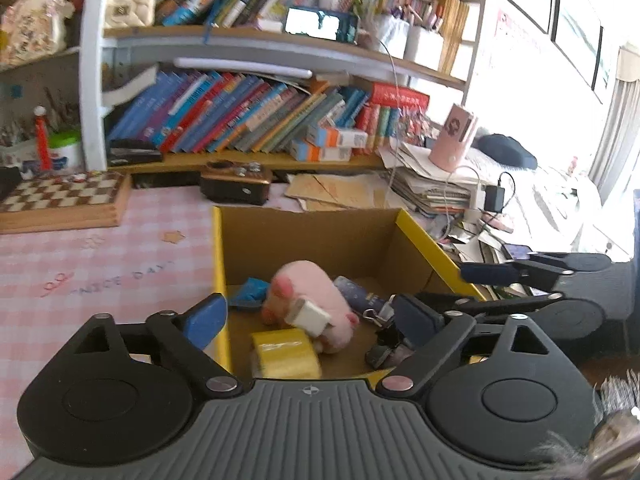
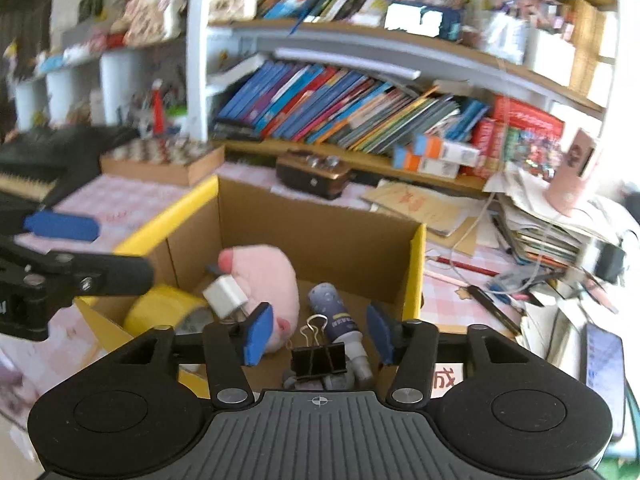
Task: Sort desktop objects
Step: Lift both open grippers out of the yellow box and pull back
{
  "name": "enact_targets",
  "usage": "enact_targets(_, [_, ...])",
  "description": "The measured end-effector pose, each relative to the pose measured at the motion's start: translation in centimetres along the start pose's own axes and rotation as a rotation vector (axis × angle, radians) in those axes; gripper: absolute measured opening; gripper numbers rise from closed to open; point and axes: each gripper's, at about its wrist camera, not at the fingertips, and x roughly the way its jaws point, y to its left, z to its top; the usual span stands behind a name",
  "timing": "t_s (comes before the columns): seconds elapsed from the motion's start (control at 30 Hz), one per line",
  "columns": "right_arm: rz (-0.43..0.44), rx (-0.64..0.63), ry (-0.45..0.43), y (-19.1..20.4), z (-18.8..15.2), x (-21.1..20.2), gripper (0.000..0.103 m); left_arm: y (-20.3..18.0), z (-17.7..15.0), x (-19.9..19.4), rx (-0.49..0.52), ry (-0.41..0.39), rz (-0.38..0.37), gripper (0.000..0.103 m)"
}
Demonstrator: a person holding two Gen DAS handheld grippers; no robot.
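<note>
Both claws over the box (image 1: 424, 240), both empty. Left claw (image 1: 316, 316) is spread wide, nothing between the pads, hanging above the near-left corner; looks like a post-drop pose. Right claw (image 2: 318, 334) is about half open, pads either side of the binder clip (image 2: 318, 358) but not pressing it; the clip sits on the box floor, upright handles toward the back.

Box contents: pink plush (image 2: 260, 280) mid-box, white charger (image 2: 224, 294) lying on or against it, yellow tape roll (image 1: 286, 354) near the front-left wall, spray bottle (image 2: 338, 320) beside the plush, something blue (image 1: 250, 294) at the left wall. Sorted items are just dumped loose, no order inside, so the box is the catch-all.

Still out on the tabletop (image 1: 80, 264): pencils and cables right of the box, chessboard (image 1: 64, 200) at back left, brown case (image 1: 236, 186) behind the box. My read: sorting partway done, next pick is likely from the clutter on the right
</note>
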Motion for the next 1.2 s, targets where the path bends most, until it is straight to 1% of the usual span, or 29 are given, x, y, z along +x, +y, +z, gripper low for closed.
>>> enact_targets(0.17, [-0.039,0.065,-0.047,1.0,-0.5,-2.3,0.057,1.6,-0.8,-3.0,-0.007,-0.031,0.032,0.096])
enact_targets(0.2, [-0.045,0.075,-0.052,1.3,-0.6,-2.8,0.058,2.1,-1.0,-3.7,-0.012,-0.036,0.041,0.098])
enact_targets(0.4, [-0.079,0.121,-0.068,3.4,-1.5,-5.1,0.058,4.4,-2.5,-7.3,-0.028,-0.079,0.087,0.101])
enact_targets(0.43, [-0.085,0.129,-0.068,3.8,-1.7,-5.4,0.060,4.8,-2.7,-7.9,-0.027,-0.083,0.094,0.101])
enact_targets(0.47, [-0.091,0.137,-0.068,4.2,-1.8,-5.7,0.064,5.2,-3.1,-8.5,-0.027,-0.088,0.103,0.102])
enact_targets(0.5, [-0.095,0.148,-0.068,4.6,-2.1,-6.0,0.065,5.5,-3.4,-9.1,-0.028,-0.091,0.110,0.103])
enact_targets(0.63, [-0.102,0.178,-0.048,6.5,-3.0,-7.2,0.065,7.0,-4.8,-11.2,-0.042,-0.098,0.133,0.103])
enact_targets(0.9, [-0.093,0.210,0.000,11.0,-5.5,-9.3,0.067,9.3,-7.9,-14.9,-0.065,-0.079,0.168,0.103])
enact_targets(0.97, [-0.095,0.214,0.006,12.1,-6.2,-9.9,0.072,9.7,-8.7,-15.8,-0.069,-0.074,0.184,0.103])
enact_targets(1.2, [-0.086,0.241,0.039,14.9,-8.2,-11.2,0.077,10.2,-10.9,-18.0,-0.061,-0.059,0.202,0.103])
